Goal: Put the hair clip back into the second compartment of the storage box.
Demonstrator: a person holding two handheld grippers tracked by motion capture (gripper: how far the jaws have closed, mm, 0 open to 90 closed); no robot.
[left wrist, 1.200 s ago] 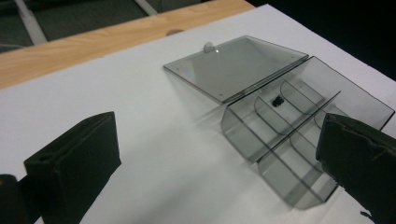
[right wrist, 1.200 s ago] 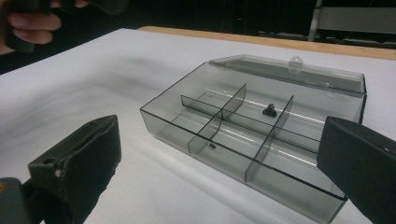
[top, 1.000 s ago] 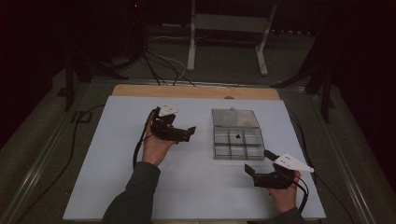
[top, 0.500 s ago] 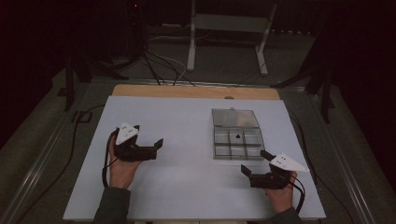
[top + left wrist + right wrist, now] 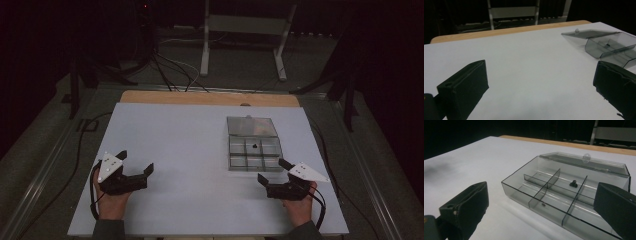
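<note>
the right claw (image 5: 271,171) rests on the near right of the tabletop (image 5: 190,135), jaws spread wide and holding nothing, touching nothing but the surface under the hand. just beyond its tips, slightly to the far side, sits the clear divided box (image 5: 254,153), its lid (image 5: 251,126) swung open and lying back toward the far edge. in the right claw view a small dark part (image 5: 573,183) lies in one of the far compartments, and a tiny speck (image 5: 543,204) in a nearer one.

the left claw (image 5: 136,162) sits well apart at the near left, also wide open and empty.

the box looks like thin hard plastic: light, stiff, slick, likely to skid if pushed and to crack if pinched hard. a side wall would be the safest place to grip it. the dark part is tiny and would need a fine pinch by the jaw tips.
</note>
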